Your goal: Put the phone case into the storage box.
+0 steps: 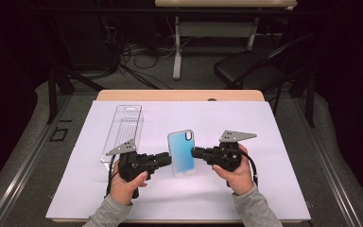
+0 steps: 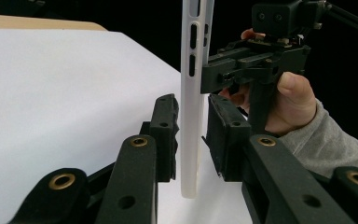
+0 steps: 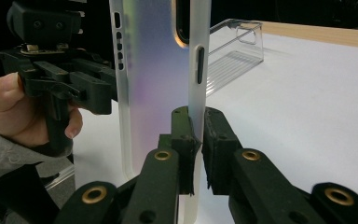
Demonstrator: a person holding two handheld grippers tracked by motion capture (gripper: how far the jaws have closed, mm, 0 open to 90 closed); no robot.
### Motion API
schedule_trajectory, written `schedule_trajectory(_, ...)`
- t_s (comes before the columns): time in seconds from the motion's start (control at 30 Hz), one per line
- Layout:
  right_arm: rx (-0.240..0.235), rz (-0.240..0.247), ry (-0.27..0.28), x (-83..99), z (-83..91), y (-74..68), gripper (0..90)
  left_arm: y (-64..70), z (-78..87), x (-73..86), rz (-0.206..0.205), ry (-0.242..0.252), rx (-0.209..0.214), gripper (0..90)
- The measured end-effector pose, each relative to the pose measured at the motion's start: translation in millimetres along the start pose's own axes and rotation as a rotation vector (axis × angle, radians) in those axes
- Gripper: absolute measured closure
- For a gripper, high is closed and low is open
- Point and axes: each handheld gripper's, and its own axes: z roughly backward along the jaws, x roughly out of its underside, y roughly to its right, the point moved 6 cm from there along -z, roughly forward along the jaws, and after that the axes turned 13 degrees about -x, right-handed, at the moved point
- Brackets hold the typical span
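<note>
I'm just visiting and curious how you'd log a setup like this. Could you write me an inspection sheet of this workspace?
Surface: white sheet over a wooden table.
Job's things: phone case, held between both grippers.
Clutter: clear plastic package, lying behind the left gripper.
Grippers: left gripper jaws straddle one edge of the case with a gap; right gripper shut on the opposite edge.
Cables: one trails from each gripper; more on the floor.
Surroundings: folding chair, second table, dark room.

A white phone case stands on edge on the white tabletop, between the left hand-held gripper's two black jaws, with a narrow gap on each side. Beyond it, the right hand-held gripper, held by a grey-sleeved hand, grips the case's far edge.
</note>
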Motion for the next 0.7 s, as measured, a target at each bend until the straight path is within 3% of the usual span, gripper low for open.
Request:
schedule_trajectory(0.33,0.062,0.002,0.0,-0.4,1.5,2.2,84.0,-3.6,-0.3,-0.5,-0.007,0.011,-0.054,62.4)
schedule_trajectory(0.7,0.186,0.032,-0.026,-1.0,3.2,4.6,84.0,-6.0,-0.9,-0.4,-0.011,0.012,-0.082,59.2)
